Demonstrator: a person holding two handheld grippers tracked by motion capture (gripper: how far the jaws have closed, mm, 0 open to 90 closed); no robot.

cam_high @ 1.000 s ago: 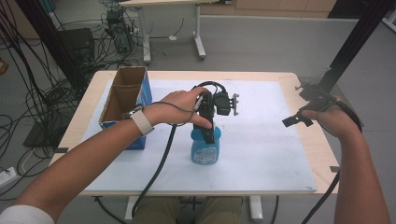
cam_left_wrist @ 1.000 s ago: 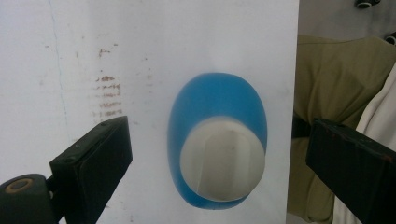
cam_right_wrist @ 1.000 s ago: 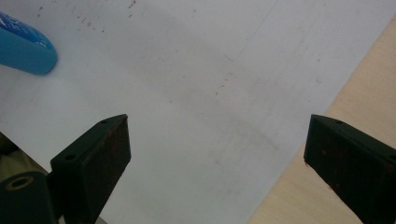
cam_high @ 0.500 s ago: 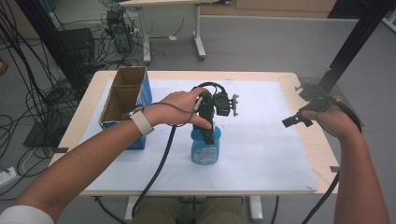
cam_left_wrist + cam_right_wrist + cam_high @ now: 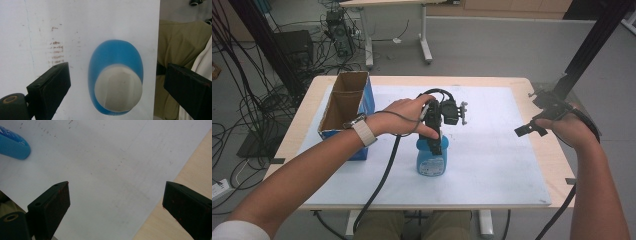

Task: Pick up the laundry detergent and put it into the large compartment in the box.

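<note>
My left gripper [image 5: 435, 131] hovers directly above upright blue bottle [image 5: 431, 159], fingers [image 5: 48, 86] wide open, gripping nothing. My right gripper [image 5: 532, 129] well right of bottle, fingers [image 5: 50, 206] wide open, empty.

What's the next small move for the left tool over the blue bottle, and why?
Probably lower the left tool straight down, then close. Its jaws stand open, one on each side of the upright blue plastic bottle with a white cap, touching neither, so the bottle looks roughly centred but ungripped.
</note>
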